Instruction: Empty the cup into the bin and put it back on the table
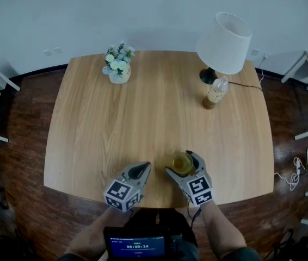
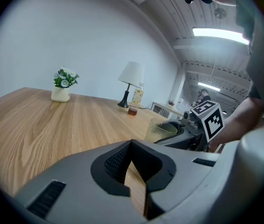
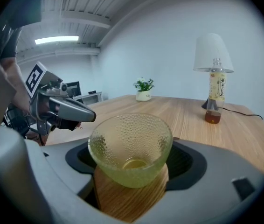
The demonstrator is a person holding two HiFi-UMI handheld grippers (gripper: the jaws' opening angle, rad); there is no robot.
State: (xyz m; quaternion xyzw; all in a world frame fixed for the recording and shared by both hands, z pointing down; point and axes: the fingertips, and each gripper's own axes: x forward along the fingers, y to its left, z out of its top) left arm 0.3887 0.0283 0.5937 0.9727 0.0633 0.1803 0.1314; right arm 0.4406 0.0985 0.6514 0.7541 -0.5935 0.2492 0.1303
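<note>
1. A light wooden table [image 1: 159, 118] stands on a dark wooden floor [image 1: 23, 145] in front of a pale wall.
2. The cup [image 3: 131, 148] is a yellowish glass with a dimpled wall. It stands upright on the table, near the front edge and to the right of the middle.
3. The bottom of the cup looks yellow. Whether this is liquid or only the thick glass cannot be told.
4. The right gripper [image 1: 182, 164] lies low over the table, and its fingers are spread wide on both sides of the cup. In the right gripper view a dark gap shows between the cup and the left finger [image 3: 78, 157], so the fingers surround the cup but do not squeeze it.
5. The left gripper [image 1: 142, 169] is just beside the right one, on its left, also near the front edge. Its fingertips meet each other, and nothing is between them; only the table shows through the hollow behind the tips.
6. At the far side of the table stand a small vase with flowers [image 1: 119, 64] on the left and a lamp [image 1: 224, 43] with a white shade on the right.
7. A bottle [image 1: 215, 93] with a little brown liquid stands just in front of the lamp, well apart from the cup.
</note>
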